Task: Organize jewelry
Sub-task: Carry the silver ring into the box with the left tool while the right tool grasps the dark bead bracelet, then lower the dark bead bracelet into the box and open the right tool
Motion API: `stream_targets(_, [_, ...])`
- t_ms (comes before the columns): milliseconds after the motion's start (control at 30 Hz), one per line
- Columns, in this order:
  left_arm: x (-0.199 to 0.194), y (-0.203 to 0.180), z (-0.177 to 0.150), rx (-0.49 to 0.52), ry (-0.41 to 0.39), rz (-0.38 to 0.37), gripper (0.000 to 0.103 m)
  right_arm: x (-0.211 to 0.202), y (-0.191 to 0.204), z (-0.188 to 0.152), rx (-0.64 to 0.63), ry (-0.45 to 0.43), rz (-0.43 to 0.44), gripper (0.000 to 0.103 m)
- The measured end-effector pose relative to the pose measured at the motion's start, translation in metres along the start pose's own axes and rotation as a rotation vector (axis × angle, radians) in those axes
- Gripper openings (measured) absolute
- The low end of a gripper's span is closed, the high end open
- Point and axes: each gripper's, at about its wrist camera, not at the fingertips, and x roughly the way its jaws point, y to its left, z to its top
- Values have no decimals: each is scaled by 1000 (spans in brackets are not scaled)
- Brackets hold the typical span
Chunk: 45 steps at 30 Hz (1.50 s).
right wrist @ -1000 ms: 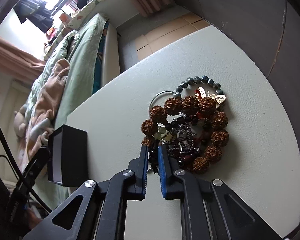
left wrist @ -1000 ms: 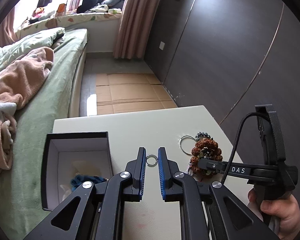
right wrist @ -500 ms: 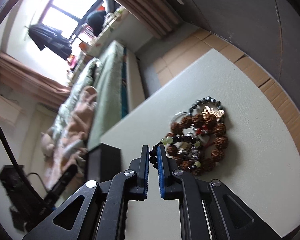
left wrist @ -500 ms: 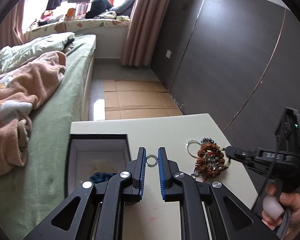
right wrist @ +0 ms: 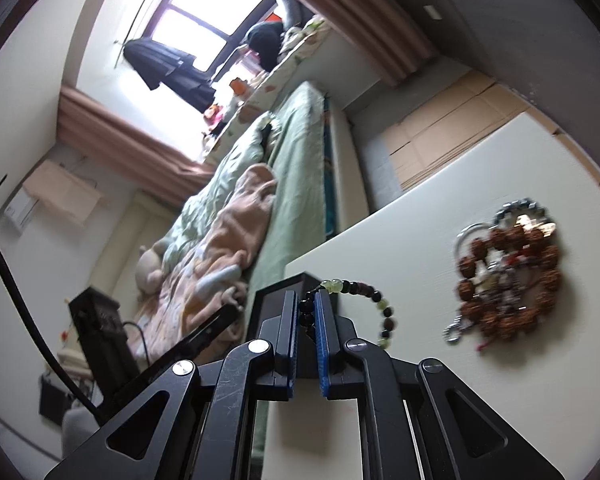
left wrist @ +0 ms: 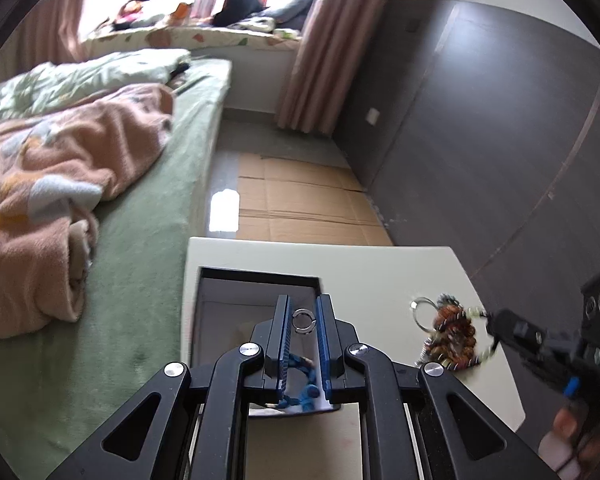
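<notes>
My left gripper (left wrist: pixel 303 320) is shut on a small silver ring (left wrist: pixel 302 319) and holds it above the open black jewelry box (left wrist: pixel 256 276), which has a blue item (left wrist: pixel 302 392) inside. My right gripper (right wrist: pixel 307 314) is shut on a dark beaded bracelet (right wrist: pixel 374 300) with pale green beads, lifted off the table beside the black box (right wrist: pixel 274 292). The jewelry pile (right wrist: pixel 508 276) of brown bead bracelets and metal rings lies on the white table (right wrist: pixel 400 240); it also shows in the left wrist view (left wrist: pixel 448 332), with the right gripper's body (left wrist: pixel 540 344) next to it.
A bed with green sheets and a pink blanket (left wrist: pixel 60 184) runs along the table's left side. A dark wall panel (left wrist: pixel 500 120) stands on the right. Cardboard (left wrist: pixel 300 200) covers the floor beyond the table.
My right gripper pulled the dark beaded bracelet out of the pile, lifted it and carried it left toward the box. My left gripper moved left over the box with the ring.
</notes>
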Motion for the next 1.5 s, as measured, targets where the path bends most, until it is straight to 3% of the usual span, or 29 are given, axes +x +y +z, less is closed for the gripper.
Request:
stream_targets(100, [7,12,5,-75,29,-2,14,14,9,-3,-11,20,19,10])
stream_targets(133, [10,18,6,-109,46,-22,20,17,11,-5,-15,26,26,10])
stream_targets(167, [11,22,7,-129,58,-29,26,20,12,-6,-17,31,31,10])
stream_targets(233, [12,27,8,-154,63,-26,62,30,17,-8,-23,47,48,10])
stream_targets(300, [7,31,8,-172,35,-22,70,39,23,-10,-29,60,65,10])
stream_targets(600, [-8,54,10,-220,33,43,70,70,47,-16,-59,68,147,10])
stream_targets(900, [-14,67,9,-239,40,77,70,101,57,-19,-49,69,170,10])
stream_targets(933, [-14,67,9,-238,40,77,70,104,57,-20,-51,61,139,15])
stream_targets(967, [-14,67,8,-235,40,78,70,108,58,-20,-54,73,116,40])
stream_targets(1033, [-14,68,8,-228,42,80,70,115,57,-22,-46,109,86,69])
stream_targets(1500, [-12,49,6,-177,53,67,70,60,36,-14,-39,48,-71,69])
